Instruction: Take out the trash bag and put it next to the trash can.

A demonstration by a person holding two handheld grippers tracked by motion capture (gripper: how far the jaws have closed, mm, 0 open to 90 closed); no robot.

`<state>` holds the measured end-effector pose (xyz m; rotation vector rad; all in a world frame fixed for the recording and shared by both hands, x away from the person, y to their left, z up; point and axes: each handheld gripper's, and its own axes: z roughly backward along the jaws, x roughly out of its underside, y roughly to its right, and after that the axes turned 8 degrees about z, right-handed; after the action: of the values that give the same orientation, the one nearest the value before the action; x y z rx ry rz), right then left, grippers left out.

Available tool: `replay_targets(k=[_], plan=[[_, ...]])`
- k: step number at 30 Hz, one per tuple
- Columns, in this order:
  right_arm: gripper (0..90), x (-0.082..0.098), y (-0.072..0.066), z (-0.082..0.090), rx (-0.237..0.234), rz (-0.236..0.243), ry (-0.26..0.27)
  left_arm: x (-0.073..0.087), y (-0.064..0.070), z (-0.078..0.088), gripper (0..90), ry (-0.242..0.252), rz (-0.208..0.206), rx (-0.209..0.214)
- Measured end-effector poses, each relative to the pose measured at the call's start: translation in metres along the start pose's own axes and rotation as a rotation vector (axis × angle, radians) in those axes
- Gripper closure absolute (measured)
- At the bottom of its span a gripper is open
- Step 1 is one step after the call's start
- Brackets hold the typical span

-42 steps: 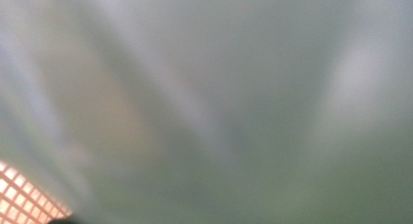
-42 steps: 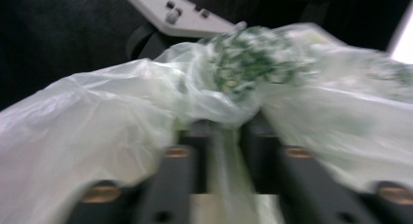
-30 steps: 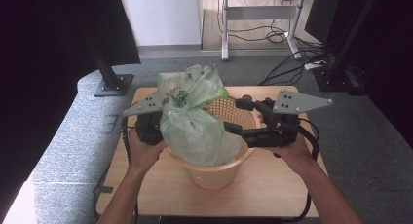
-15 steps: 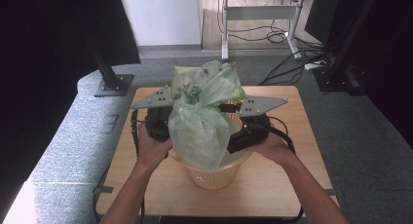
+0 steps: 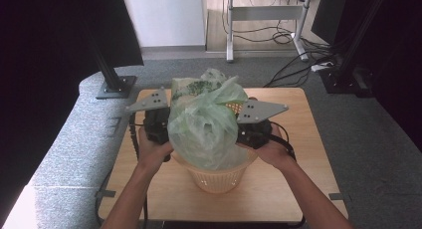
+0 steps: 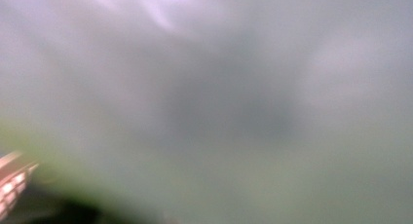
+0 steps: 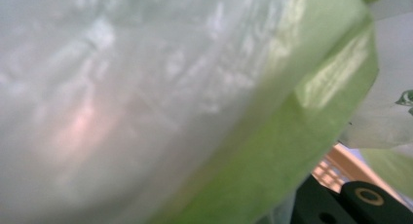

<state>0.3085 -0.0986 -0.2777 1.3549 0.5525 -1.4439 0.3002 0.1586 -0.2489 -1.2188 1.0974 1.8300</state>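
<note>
Both hand-held grippers had closed in on the green plastic bag (image 5: pixel 206 127) since the earlier frames, and the bag, previously lifted with its neck well above the pale mesh basket (image 5: pixel 219 176), now sat lower, its bulk bulging over the basket's rim on the desk (image 5: pixel 298 139). Judged from this, the work in hand was the settling or gathering of the bag at the basket, with both sides now engaged.

Left hand-held gripper (image 5: pixel 160 129): it pressed against the bag's left flank. Its jaws had just been opening from a closed state. In the left gripper view the green film (image 6: pixel 204 112) lay blurred right against the lens, with a corner of the basket at the lower left; whether the pads bore on the film could not be told.

Right hand-held gripper (image 5: pixel 249 132): it stood against the bag's right flank, directly across the bag from the left one. Its jaws had just been closing and were now together. The right gripper view showed the bag (image 7: pixel 146 102) pressed close and black gripper parts at the lower right; a pinch of film between the pads seemed likely but was not visible.
</note>
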Motion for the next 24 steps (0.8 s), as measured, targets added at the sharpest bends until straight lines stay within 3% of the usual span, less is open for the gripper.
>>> replay_targets(k=[1,4,8,14,17,21,23,24], plan=[[88.0,-0.001,0.001,0.004,0.014,-0.001,0.002,0.0,0.0,0.0,51.4,0.0,0.0,0.0],[88.1,-0.003,0.005,0.019,0.054,-0.009,0.026,0.002,-0.005,0.021,45.1,0.04,0.007,-0.06],[88.1,-0.013,0.008,0.039,0.093,-0.012,0.068,0.004,-0.009,0.034,42.1,0.037,0.015,-0.102],[88.2,-0.031,0.011,0.068,0.12,0.003,0.121,0.011,-0.016,0.041,41.4,0.012,0.028,-0.129],[88.2,-0.042,0.014,0.093,0.156,0.021,0.138,0.016,-0.021,0.043,41.3,-0.004,0.042,-0.146],[88.1,-0.045,0.016,0.113,0.188,0.024,0.145,0.023,-0.029,0.046,41.2,-0.023,0.044,-0.187],[88.2,-0.046,0.017,0.132,0.219,0.033,0.14,0.026,-0.032,0.047,41.1,-0.024,0.054,-0.192],[88.2,-0.046,0.017,0.132,0.219,0.033,0.14,0.027,-0.033,0.048,41.1,-0.024,0.057,-0.193]])
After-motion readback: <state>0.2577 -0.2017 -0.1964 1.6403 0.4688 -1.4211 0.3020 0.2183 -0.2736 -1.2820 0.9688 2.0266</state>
